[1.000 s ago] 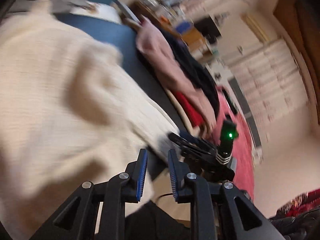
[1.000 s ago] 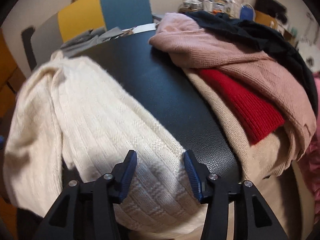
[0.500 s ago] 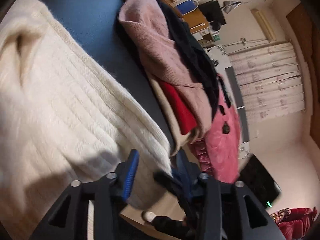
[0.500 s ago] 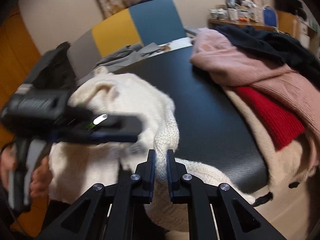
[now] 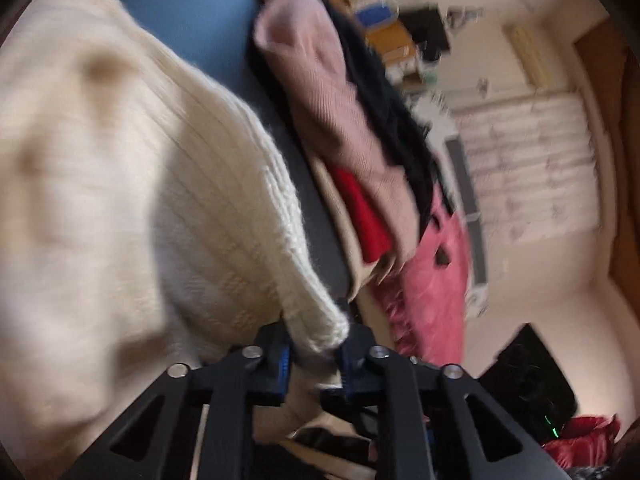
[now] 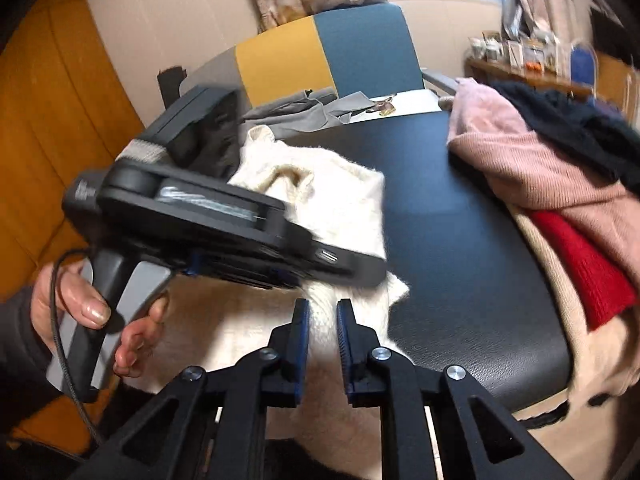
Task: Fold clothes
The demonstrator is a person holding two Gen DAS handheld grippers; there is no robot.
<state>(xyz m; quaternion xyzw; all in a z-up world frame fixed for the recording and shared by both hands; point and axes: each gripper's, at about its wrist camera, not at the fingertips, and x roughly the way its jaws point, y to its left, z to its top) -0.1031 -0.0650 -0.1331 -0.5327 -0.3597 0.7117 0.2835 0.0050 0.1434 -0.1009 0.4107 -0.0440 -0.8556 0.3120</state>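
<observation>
A cream knit sweater [image 5: 140,184] lies on the dark table [image 5: 208,28]. My left gripper [image 5: 314,346] is closing on the sweater's ribbed hem corner, which sits pinched between the blue pads. In the right wrist view a fold of the cream sweater [image 6: 340,208] rises between the pads of my right gripper [image 6: 322,322]. Its jaws are opening a little but still hold the knit. The left gripper [image 6: 352,270], held by a hand [image 6: 80,300], reaches across just above the right one.
A pile of clothes lies at the table's right: a pink sweater [image 6: 540,168], a black garment [image 6: 580,128] and a red knit [image 6: 588,272]. A yellow and blue chair [image 6: 320,60] and grey cloth [image 6: 312,112] are behind the table [image 6: 460,260]. A pink blanket [image 5: 432,280] hangs beyond its edge.
The left gripper moved in from wide open and closed on the sweater's hem corner. The right gripper rose with its fold of knit and its jaws widened slightly.
</observation>
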